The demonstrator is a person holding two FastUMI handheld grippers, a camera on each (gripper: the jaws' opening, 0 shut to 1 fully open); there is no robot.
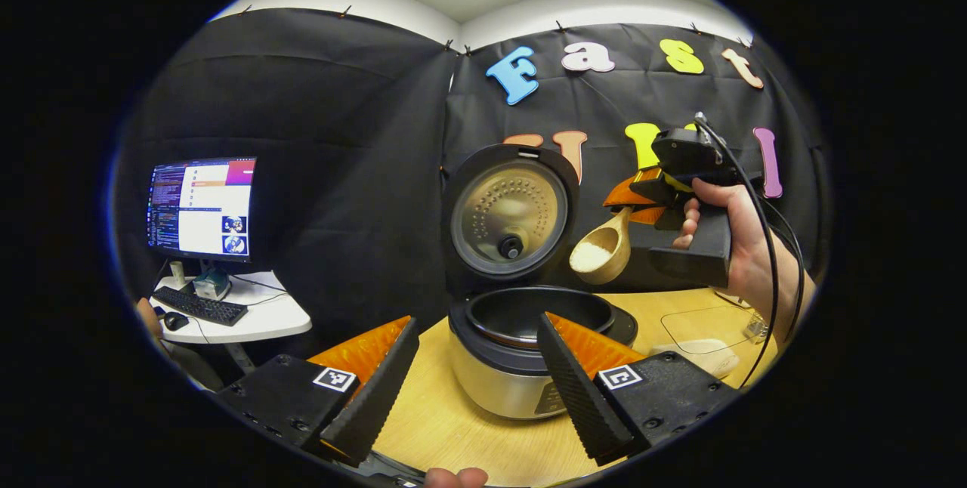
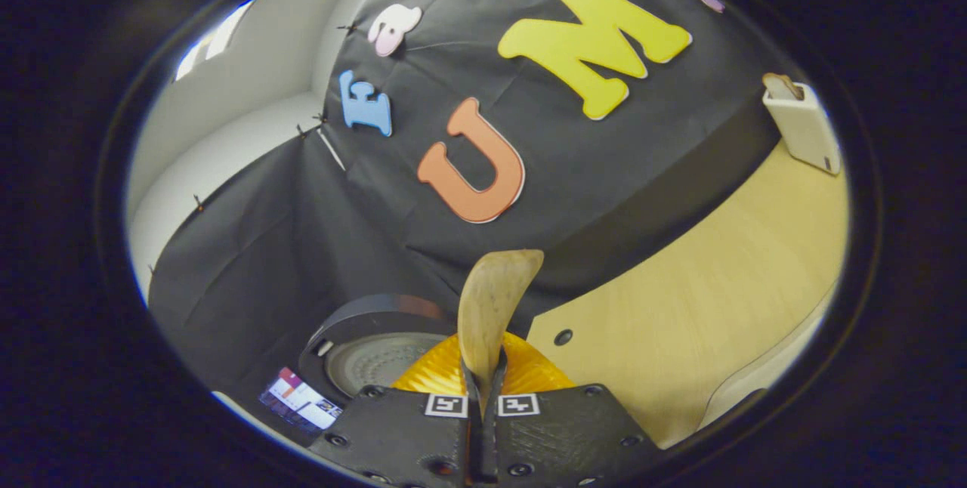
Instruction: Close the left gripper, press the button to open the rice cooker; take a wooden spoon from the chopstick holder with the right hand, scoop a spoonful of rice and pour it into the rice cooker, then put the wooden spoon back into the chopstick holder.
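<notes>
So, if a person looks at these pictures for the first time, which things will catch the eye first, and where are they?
First, the rice cooker on the wooden table, with its round lid standing open and the dark inner pot bare. To its right, above the rim, the right gripper holds a wooden spoon whose bowl carries white rice. In the right gripper view, both fingers are closed on the spoon's handle.
</notes>
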